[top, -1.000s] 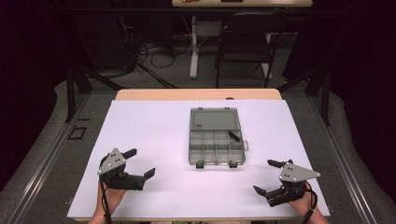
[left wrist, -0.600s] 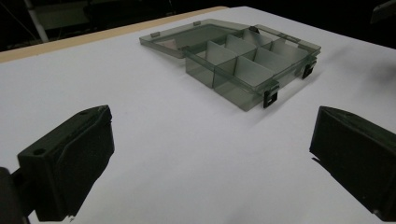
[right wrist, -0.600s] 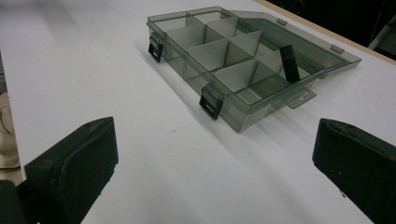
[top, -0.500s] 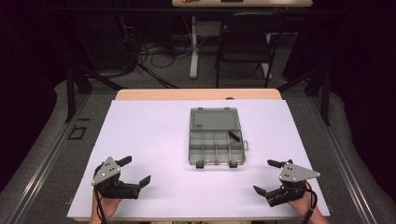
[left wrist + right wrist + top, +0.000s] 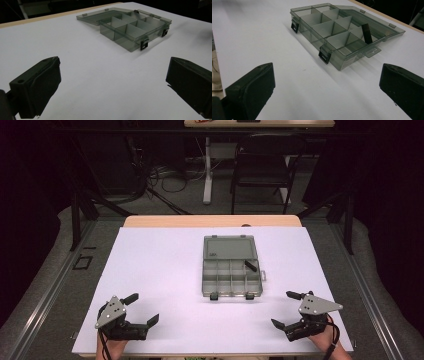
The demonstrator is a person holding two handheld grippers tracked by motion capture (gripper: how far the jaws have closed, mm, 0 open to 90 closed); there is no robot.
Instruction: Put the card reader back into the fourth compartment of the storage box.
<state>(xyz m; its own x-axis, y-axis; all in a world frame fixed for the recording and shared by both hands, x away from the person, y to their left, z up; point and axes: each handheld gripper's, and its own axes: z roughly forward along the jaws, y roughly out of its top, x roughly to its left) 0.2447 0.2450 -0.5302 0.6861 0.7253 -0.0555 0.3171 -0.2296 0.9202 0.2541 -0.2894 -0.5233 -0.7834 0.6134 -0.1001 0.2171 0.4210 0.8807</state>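
A clear grey compartment box [image 5: 231, 267] lies open in the middle of the white table [image 5: 165, 255], its lid flat behind it. A small black piece [image 5: 250, 265] leans in the far right compartment, also seen as a dark strip [image 5: 367, 33]. The box [image 5: 135, 26] has two black latches on its near side. My left gripper [image 5: 141, 309] rests open near the table's front left edge, nothing between its jaws. My right gripper [image 5: 286, 309] rests open at the front right, also holding nothing. Both point toward the box from some distance.
A wooden strip [image 5: 212, 220] runs along the table's far edge. Beyond it stand a black chair [image 5: 262, 170] and cables on the floor. Metal frame bars flank the table on both sides.
My left gripper has drawn back toward the front edge of the table and slightly left. The right gripper and the box have stayed put.
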